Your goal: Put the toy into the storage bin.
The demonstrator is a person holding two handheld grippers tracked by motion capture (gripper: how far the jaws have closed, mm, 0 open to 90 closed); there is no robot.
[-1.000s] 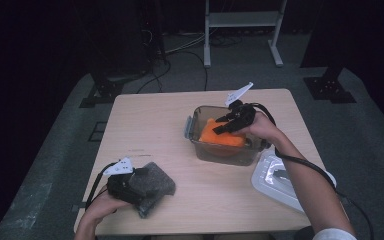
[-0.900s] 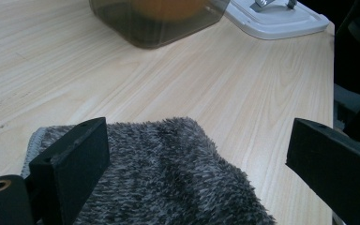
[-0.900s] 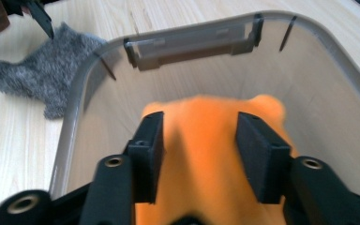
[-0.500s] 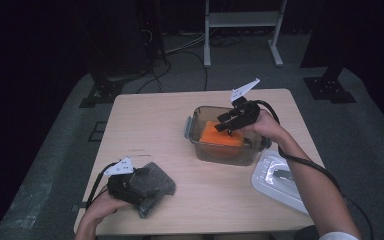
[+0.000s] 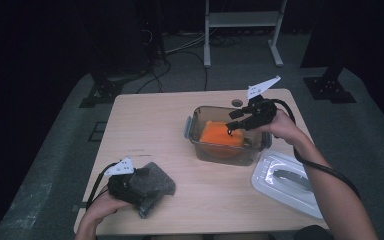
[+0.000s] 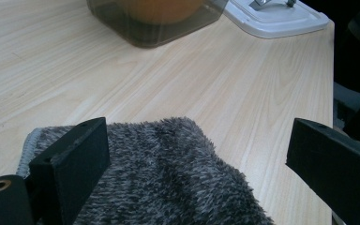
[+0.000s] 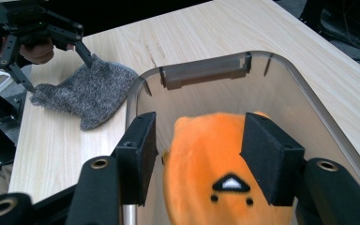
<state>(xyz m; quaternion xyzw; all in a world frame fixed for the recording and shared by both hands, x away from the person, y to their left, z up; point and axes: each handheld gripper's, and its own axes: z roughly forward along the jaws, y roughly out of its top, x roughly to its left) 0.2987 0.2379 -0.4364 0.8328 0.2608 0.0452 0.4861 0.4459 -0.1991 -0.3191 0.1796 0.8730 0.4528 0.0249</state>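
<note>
An orange plush toy [image 5: 219, 135] lies inside a clear plastic container [image 5: 196, 131] at the table's right middle. My right gripper [image 5: 233, 127] hovers just above the toy; its jaws have just been opening and stand apart on either side of the toy [image 7: 211, 154] without pressing on it. At the near left corner a grey fuzzy cloth [image 5: 157, 184] rests on the table. Over it sits my left gripper [image 5: 139, 189], open wide, the cloth [image 6: 168, 178] beneath and between its jaws.
The container's white lid [image 5: 285, 181] with a handle lies on the table near the right front edge, beside the container. Bare wood spans the table's middle [image 5: 150, 125]. Dark floor, cables and a metal stand lie beyond the far edge.
My right gripper has lifted slightly up and to the right off the orange toy with its jaws spread wider; the toy stays in the container. The left gripper and cloth have not moved.
</note>
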